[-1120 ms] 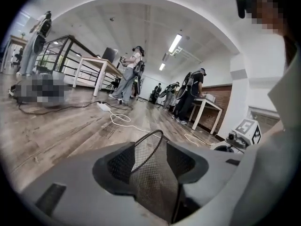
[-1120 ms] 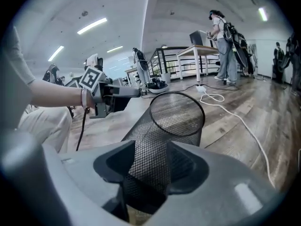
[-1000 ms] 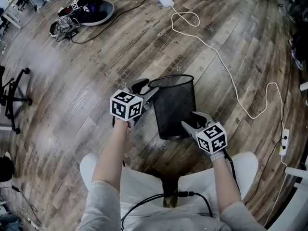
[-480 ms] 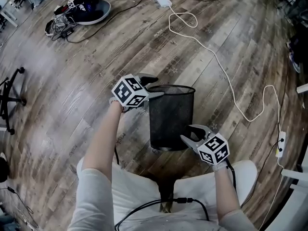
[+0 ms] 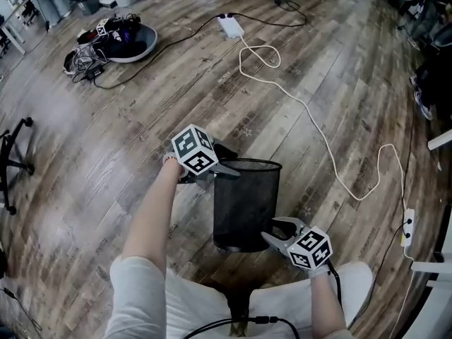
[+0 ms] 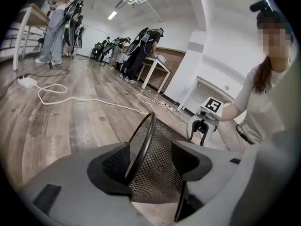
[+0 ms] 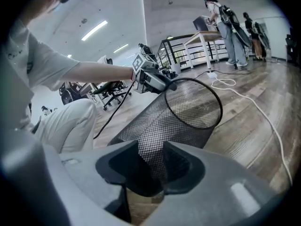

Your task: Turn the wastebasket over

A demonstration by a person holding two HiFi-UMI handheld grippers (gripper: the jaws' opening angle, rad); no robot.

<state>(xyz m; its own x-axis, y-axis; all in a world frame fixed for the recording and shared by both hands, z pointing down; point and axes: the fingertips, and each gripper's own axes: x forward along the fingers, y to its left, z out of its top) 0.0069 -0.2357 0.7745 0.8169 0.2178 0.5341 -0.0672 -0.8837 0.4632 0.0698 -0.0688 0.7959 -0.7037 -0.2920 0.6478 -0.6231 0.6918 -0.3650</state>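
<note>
The black mesh wastebasket [image 5: 244, 203] leans on the wooden floor in front of the person's knees, its open rim [image 5: 247, 165] on the far side. My left gripper [image 5: 224, 168] straddles the rim's left edge. Its jaws have just been opening and stand wide; in the left gripper view the rim wire [image 6: 141, 145] runs between them unpressed. My right gripper [image 5: 274, 229] is at the near bottom edge, where its jaws have just been closing. In the right gripper view they pinch the mesh wall [image 7: 160, 126] by the base. Each gripper shows in the other's view: right gripper [image 6: 203, 128], left gripper [image 7: 157, 81].
A white cable [image 5: 311, 111] snakes from a power strip [image 5: 230, 25] across the floor right of the basket to another strip [image 5: 406, 226]. A grey dish of cables and gear [image 5: 116, 37] lies far left. A chair base [image 5: 14, 154] stands at the left edge.
The left gripper has turned and moved along the rim, and its jaws stand wider. The basket and the right gripper sit lower in the head view, closer to the knees.
</note>
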